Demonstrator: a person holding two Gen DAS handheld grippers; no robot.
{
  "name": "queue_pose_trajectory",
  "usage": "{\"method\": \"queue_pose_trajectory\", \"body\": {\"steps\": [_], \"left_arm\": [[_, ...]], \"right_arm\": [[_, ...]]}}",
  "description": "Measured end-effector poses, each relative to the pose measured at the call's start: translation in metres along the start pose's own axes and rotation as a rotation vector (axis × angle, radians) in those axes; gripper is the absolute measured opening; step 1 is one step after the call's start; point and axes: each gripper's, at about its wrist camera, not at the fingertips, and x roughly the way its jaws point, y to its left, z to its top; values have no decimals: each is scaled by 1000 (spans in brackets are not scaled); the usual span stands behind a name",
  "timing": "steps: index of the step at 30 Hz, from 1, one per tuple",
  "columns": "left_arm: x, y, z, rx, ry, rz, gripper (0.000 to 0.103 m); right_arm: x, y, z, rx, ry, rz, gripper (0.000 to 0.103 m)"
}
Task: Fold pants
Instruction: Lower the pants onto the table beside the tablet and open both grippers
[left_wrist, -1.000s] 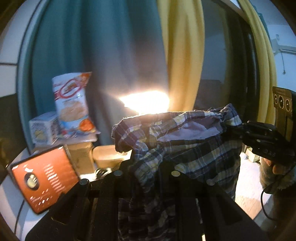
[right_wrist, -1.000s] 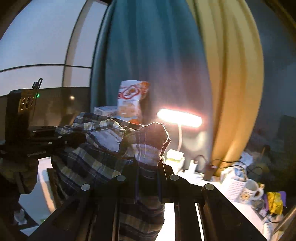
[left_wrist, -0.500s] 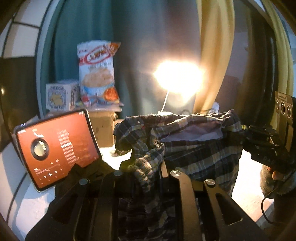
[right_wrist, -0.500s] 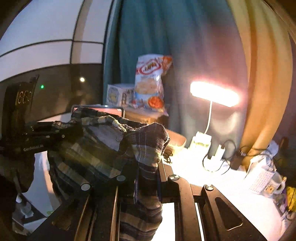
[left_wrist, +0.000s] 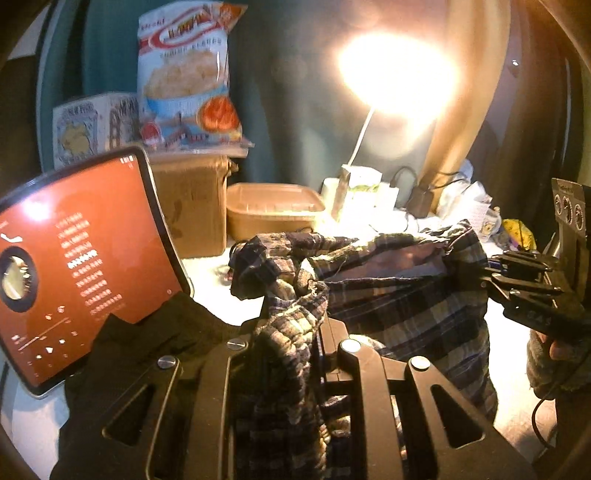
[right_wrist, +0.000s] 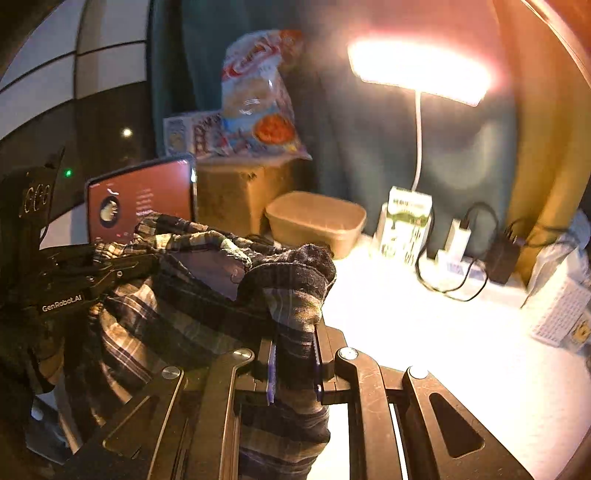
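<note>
Dark plaid pants (left_wrist: 399, 295) hang stretched between both grippers above a white table (left_wrist: 236, 295). My left gripper (left_wrist: 291, 339) is shut on one bunched corner of the waistband, and cloth spills down between its fingers. In the right wrist view, my right gripper (right_wrist: 293, 354) is shut on the other corner of the pants (right_wrist: 207, 291). Each camera sees the other gripper at the far end of the cloth: the right one (left_wrist: 491, 280) held by a gloved hand (left_wrist: 557, 354), the left one (right_wrist: 147, 264) at the left.
A tablet with an orange screen (left_wrist: 74, 254) leans at the left, with a black cloth (left_wrist: 155, 332) at its foot. Behind stand a cardboard box (left_wrist: 192, 206), snack bag (left_wrist: 188, 74), tan tub (left_wrist: 273, 208), lit desk lamp (right_wrist: 417, 70), chargers and cables (right_wrist: 476, 254).
Both grippers have come down and forward with the pants still held between them. The tablet, tub and tabletop have risen into view and look closer; the lamp sits higher in the picture.
</note>
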Motion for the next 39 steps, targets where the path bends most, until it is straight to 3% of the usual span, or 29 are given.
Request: {"method": "queue_pose_trajectory", "body": {"steps": [9, 19, 21, 24, 26, 28, 32, 39], "left_arm": [[43, 13, -11, -16, 94, 27, 17], [63, 30, -19, -66, 147, 27, 29], [63, 32, -20, -76, 151, 33, 36], [63, 37, -20, -102, 157, 67, 52], [59, 36, -21, -104, 157, 86, 56], [57, 33, -21, -92, 157, 108, 58], [46, 30, -20, -105, 152, 156, 62], [16, 18, -22, -114, 111, 174, 64]], "right_arm": [[57, -17, -12, 44, 93, 37, 14], [97, -30, -27, 57, 183, 63, 15], [102, -33, -29, 73, 200, 73, 18], [104, -38, -30, 92, 216, 67, 35], [104, -43, -31, 104, 229, 50, 50], [103, -45, -32, 108, 240, 43, 56], [94, -45, -36, 86, 246, 16, 60], [66, -49, -50, 84, 237, -24, 61]]}}
